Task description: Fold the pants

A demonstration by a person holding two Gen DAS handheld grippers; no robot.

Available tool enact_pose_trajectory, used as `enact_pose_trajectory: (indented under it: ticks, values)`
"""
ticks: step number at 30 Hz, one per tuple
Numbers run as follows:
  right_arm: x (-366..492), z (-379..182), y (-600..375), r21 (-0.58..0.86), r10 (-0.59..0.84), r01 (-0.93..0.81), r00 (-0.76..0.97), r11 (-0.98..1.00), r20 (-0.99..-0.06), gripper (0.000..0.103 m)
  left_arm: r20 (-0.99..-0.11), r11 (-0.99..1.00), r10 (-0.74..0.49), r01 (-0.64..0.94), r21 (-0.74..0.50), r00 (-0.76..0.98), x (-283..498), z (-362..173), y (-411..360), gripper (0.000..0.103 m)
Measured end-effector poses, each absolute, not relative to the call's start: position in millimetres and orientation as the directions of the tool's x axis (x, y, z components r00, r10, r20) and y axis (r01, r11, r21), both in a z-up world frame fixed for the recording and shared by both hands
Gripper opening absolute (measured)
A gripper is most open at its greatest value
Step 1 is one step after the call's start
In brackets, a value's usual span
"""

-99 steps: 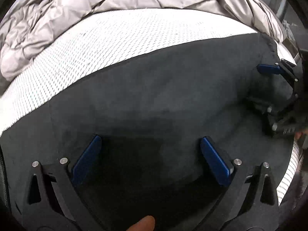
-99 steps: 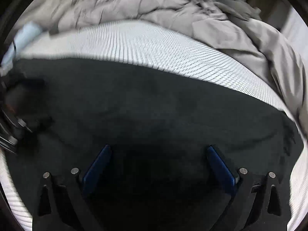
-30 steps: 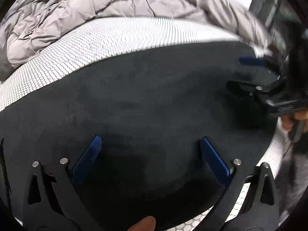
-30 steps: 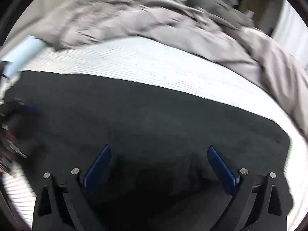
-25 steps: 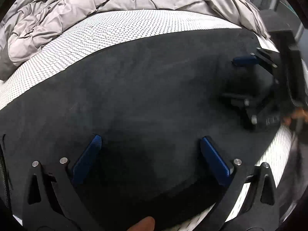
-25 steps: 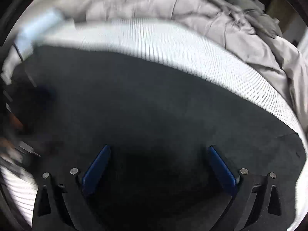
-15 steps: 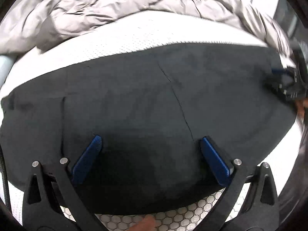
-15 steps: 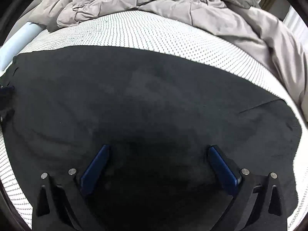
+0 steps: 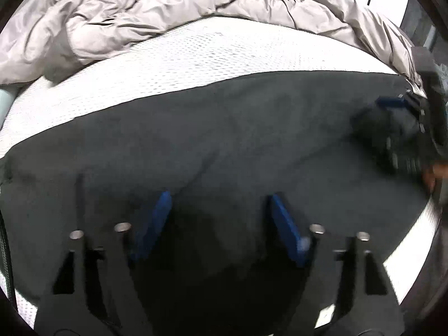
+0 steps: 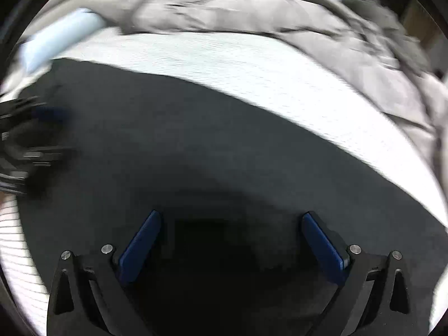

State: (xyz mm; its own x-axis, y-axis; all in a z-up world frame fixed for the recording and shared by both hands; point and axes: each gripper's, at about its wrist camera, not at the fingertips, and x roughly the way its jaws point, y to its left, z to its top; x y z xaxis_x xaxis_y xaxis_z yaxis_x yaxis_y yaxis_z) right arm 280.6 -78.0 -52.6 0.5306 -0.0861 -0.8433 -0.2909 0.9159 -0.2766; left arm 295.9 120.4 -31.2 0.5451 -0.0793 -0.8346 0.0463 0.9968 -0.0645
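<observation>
Pants: the dark pants lay spread flat across my bed's white mattress, reaching its near edge.
Left gripper: my left gripper pointed down over the pants, its blue pads closing in, cloth under and between them but not yet pinched.
Right gripper: my right gripper stood wide apart above the pants, holding nothing.
Bedding: a rumpled grey duvet was heaped along the far side.

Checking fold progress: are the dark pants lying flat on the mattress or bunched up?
Flat. The dark pants lie spread across the white mattress with one straight far edge and only shallow creases; layers cannot be told.
</observation>
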Motion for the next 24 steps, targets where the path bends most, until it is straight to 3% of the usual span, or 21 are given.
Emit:
enact_pose_trajectory:
  ticks: [2, 7, 11, 16, 20, 22, 24]
  values:
    - [286.8, -50.8, -113.9, -0.331, -0.202, -0.16, 0.53, 0.93, -0.824, 0.102, -0.828, 0.997, -0.071, 0.032, -0.064, 0.556, 288.7, -30.1, 136.8, 0.052]
    - [284.9, -39.4, -177.6, -0.267, -0.248, 0.035, 0.499, 0.963, -0.83, 0.102, -0.806, 0.992, -0.092, -0.011, -0.122, 0.585, 284.3, -18.6, 157.3, 0.049]
    - [272.8, -24.7, -146.3, -0.174, -0.119, -0.052, 0.544, 0.983, -0.831, 0.101, -0.774, 0.98, -0.146, -0.017, -0.198, 0.616, 304.9, -3.2, 148.0, 0.049]
    - [285.4, -32.7, -69.9, -0.074, 0.072, -0.243, 0.541, 0.967, -0.838, 0.101, -0.836, 0.989, -0.082, -0.057, -0.134, 0.543, 368.6, -25.4, 121.8, 0.048]
    - [293.7, -59.1, -48.9, -0.196, -0.026, -0.284, 0.506, 0.939, -0.862, 0.101, -0.843, 0.991, -0.032, -0.093, -0.097, 0.537, 373.2, -33.6, 140.8, 0.035]
    - [293.1, -60.4, -60.7, -0.177, -0.031, -0.247, 0.498, 0.953, -0.866, 0.101, -0.837, 0.988, 0.059, -0.151, -0.029, 0.544, 365.2, -33.2, 159.4, 0.034]
    - [292.4, -59.4, -74.1, -0.163, -0.038, -0.214, 0.492, 0.963, -0.87, 0.101, -0.833, 0.982, 0.048, -0.178, -0.06, 0.551, 358.0, -36.4, 177.8, 0.034]
